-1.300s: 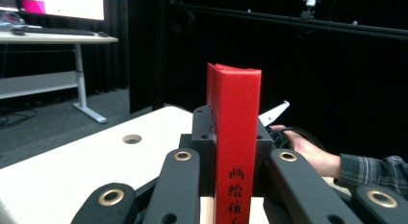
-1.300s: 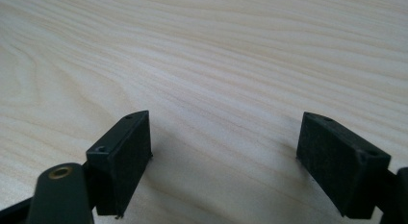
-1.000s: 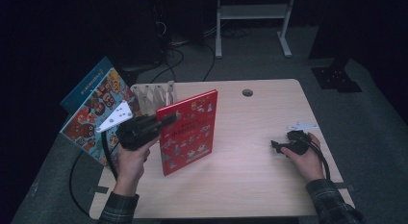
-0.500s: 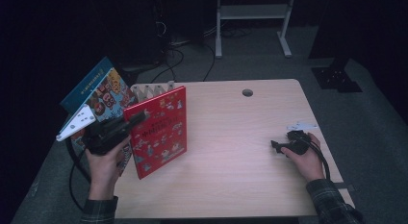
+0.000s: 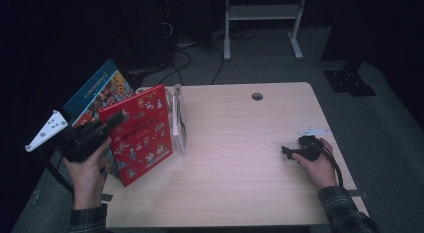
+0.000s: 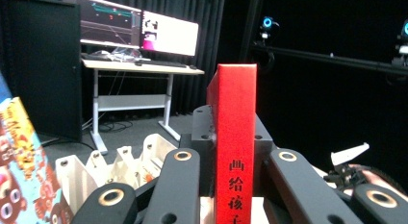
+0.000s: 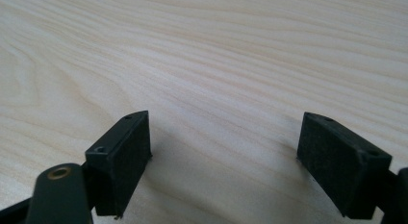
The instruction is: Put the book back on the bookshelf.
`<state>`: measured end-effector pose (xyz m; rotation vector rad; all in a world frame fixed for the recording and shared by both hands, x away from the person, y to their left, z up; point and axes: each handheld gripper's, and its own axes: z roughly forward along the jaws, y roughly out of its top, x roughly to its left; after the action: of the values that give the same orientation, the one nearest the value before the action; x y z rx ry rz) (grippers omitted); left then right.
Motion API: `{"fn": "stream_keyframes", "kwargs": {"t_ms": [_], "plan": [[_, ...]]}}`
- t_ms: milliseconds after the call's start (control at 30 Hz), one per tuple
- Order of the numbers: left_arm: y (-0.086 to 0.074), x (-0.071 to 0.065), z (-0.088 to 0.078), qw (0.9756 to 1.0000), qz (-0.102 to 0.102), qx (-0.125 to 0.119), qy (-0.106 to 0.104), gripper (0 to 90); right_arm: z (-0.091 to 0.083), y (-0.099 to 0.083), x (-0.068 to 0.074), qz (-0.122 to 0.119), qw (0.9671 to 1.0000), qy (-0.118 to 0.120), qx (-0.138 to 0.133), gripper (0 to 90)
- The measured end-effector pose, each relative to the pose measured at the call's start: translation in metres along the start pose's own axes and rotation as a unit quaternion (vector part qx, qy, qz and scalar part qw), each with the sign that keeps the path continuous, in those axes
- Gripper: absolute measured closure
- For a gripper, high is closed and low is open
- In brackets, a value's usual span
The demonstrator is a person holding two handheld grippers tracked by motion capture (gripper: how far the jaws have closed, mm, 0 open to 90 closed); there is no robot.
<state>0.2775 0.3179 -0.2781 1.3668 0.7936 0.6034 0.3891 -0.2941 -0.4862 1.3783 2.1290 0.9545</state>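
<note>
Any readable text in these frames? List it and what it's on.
"画给孩": yellow characters down the spine of the red book clamped in the left gripper; a fourth character below is cut off.
Red book's front cover print, high view: too small to read.
Blue book, white line along its edge: blurred, unreadable.
Monitors in the background: unreadable.

My grippers: left gripper black, white three-cornered plate; right gripper black, cable trailing. Brass-ringed pivots on links. Plaid sleeves.

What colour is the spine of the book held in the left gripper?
Red, with dark characters; the spine shows best in the left gripper view.
</note>
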Motion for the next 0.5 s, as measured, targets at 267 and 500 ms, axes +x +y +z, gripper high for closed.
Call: {"fn": "stream_keyframes", "kwargs": {"t_ms": [267, 500], "plan": [[-0.007, 0.006, 0.004, 0.9986, 0.016, 0.007, 0.05, 79.7, 0.0, 0.0, 0.0, 0.001, 1.0, -0.001, 0.001, 17.5], [-0.012, 0.011, 0.013, 0.9956, 0.029, 0.011, 0.089, 79.6, 0.0, 0.0, 0.0, 0.002, 1.0, -0.001, 0.001, 17.4]]}}
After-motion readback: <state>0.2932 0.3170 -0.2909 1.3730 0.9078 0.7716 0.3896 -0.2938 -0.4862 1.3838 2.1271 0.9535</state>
